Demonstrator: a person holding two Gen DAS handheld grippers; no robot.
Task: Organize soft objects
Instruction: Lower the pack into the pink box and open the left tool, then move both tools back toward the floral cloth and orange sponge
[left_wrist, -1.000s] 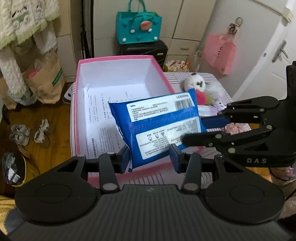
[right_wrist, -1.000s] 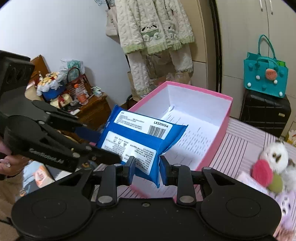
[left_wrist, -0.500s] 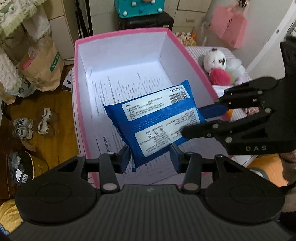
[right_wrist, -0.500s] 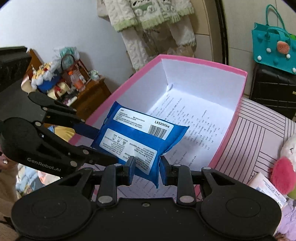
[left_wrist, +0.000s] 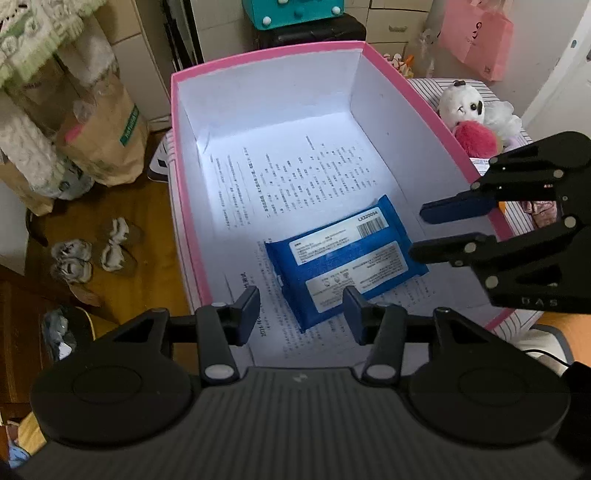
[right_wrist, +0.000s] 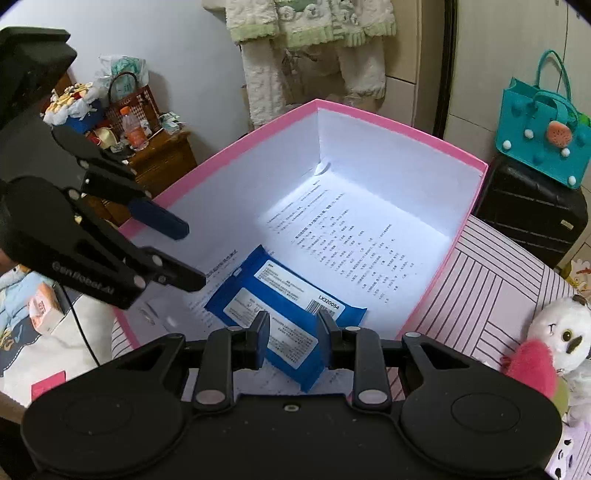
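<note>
A blue wipes pack (left_wrist: 345, 260) lies flat on the printed paper in the pink box (left_wrist: 266, 55), near its front right corner; it also shows in the right wrist view (right_wrist: 284, 314). My left gripper (left_wrist: 301, 314) is open above the box's front, its jaws apart over the pack's near end. My right gripper (right_wrist: 293, 334) is open just above the pack; in the left wrist view it (left_wrist: 421, 234) hovers at the box's right wall. A white plush toy (left_wrist: 461, 109) with a pink fluffy piece (left_wrist: 474, 138) lies right of the box.
The box (right_wrist: 399, 123) stands on a striped cloth (right_wrist: 487, 273). A teal bag (right_wrist: 543, 140) sits on a black suitcase (right_wrist: 528, 206) behind. A paper bag (left_wrist: 103, 136) and slippers (left_wrist: 92, 251) are on the floor at left. A cluttered wooden cabinet (right_wrist: 159, 158) stands beyond the box.
Both grippers lowered the pack into the box and opened. The pack now lies on the box floor, free of both grippers.
</note>
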